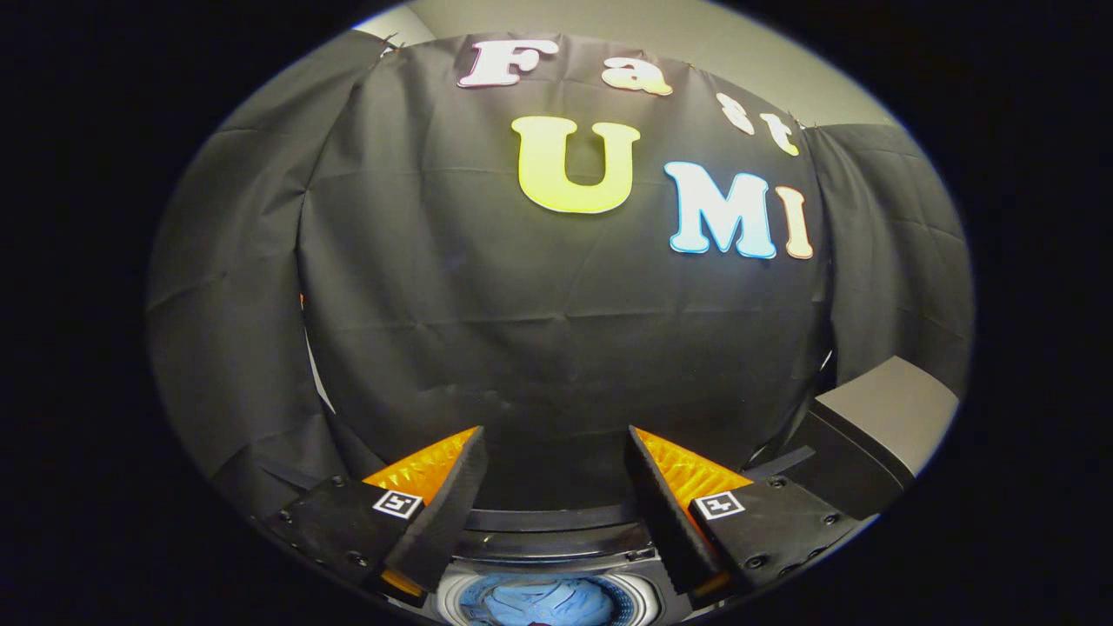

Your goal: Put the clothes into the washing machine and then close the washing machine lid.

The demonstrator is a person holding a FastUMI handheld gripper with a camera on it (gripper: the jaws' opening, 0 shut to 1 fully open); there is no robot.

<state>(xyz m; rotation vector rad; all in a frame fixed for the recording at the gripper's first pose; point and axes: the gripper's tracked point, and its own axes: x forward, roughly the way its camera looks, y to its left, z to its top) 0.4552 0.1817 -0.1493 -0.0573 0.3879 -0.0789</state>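
Note:
My gripper is held up facing the black booth wall, its two fingers spread wide with nothing between them. Below the fingers I look down into the washing machine, whose dark top rim curves between the finger bases. Its round drum opening has a pale ring, and light blue clothes lie bunched inside. The raised lid, a grey slab with a dark underside, stands tilted to the right of the right finger.
Black cloth drapes hang straight ahead and to both sides, close behind the machine. A strip of pale wall shows above the cloth.

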